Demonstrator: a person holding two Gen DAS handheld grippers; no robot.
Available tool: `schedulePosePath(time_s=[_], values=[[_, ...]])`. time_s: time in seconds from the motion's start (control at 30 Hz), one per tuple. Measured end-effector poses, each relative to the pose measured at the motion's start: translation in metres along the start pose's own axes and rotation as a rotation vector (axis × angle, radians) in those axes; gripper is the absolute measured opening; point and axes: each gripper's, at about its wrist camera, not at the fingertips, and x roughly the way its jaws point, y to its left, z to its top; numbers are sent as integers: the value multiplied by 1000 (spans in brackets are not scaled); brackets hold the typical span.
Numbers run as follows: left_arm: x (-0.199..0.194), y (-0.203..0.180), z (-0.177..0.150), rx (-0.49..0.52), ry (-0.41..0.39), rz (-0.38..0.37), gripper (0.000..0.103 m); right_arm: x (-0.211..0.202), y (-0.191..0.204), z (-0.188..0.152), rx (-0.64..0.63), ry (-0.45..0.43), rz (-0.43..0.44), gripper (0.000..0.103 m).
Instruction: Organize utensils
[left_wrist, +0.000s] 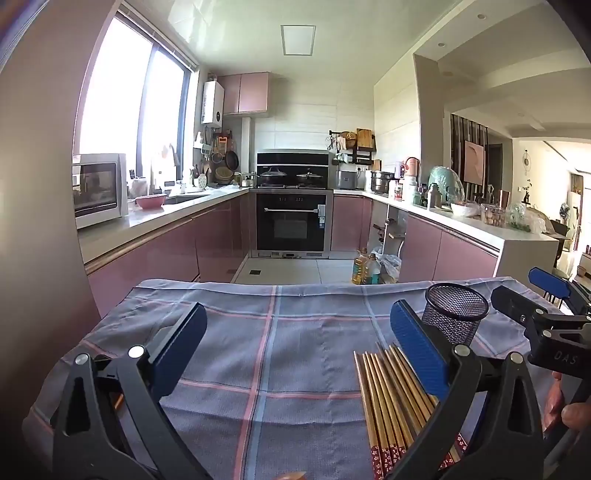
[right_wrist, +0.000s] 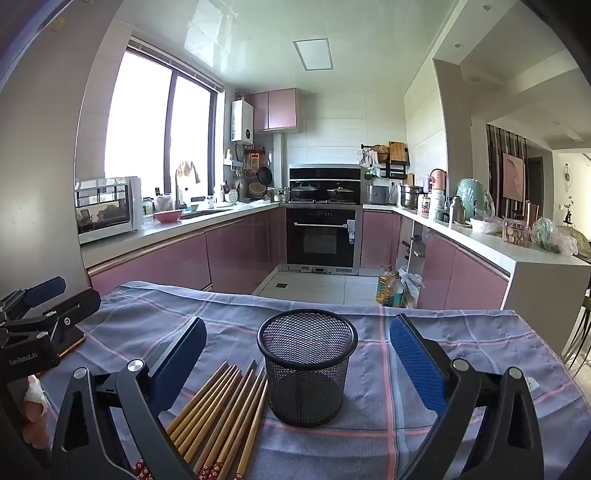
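Many chopsticks (right_wrist: 218, 417) beside left tongs (left_wrist: 299, 339)

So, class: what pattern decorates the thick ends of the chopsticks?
Small pale flowers on dark red, on the chopsticks; clearest in the left wrist view.

White lettering reading "DAS" stands on the black body of the right gripper (left_wrist: 546, 295), seen at the right edge of the left wrist view; the word runs off behind the frame's dark rim, so any further letters cannot be told. In the right wrist view, the black body of the left gripper (right_wrist: 51, 295) at the left edge carries pale lettering that reads "GenRobot.AI". The oven (right_wrist: 320, 238) below the hob has a white sticker beside its handle, and the white water heater (right_wrist: 242, 122) on the wall bears a label, but the print on both is too small to read. No other text is legible.
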Motion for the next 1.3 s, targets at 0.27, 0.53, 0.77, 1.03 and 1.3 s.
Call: schedulePosePath(time_s=[0.27, 0.53, 0.77, 1.03, 1.3], values=[[-12, 3, -4, 3, -30, 0, 98, 0, 2, 1, -2, -13, 0, 96], [-13, 2, -3, 3, -33, -4, 98, 0, 4, 4, 0, -16, 6, 96], [-12, 2, -4, 4, -34, -4, 98, -1, -4, 0, 2, -21, 13, 96], [-12, 1, -5, 4, -35, -4, 98, 0, -3, -1, 2, -19, 18, 96], [-11, 0, -5, 6, -36, -3, 98, 0, -3, -1, 4, -19, 17, 96]])
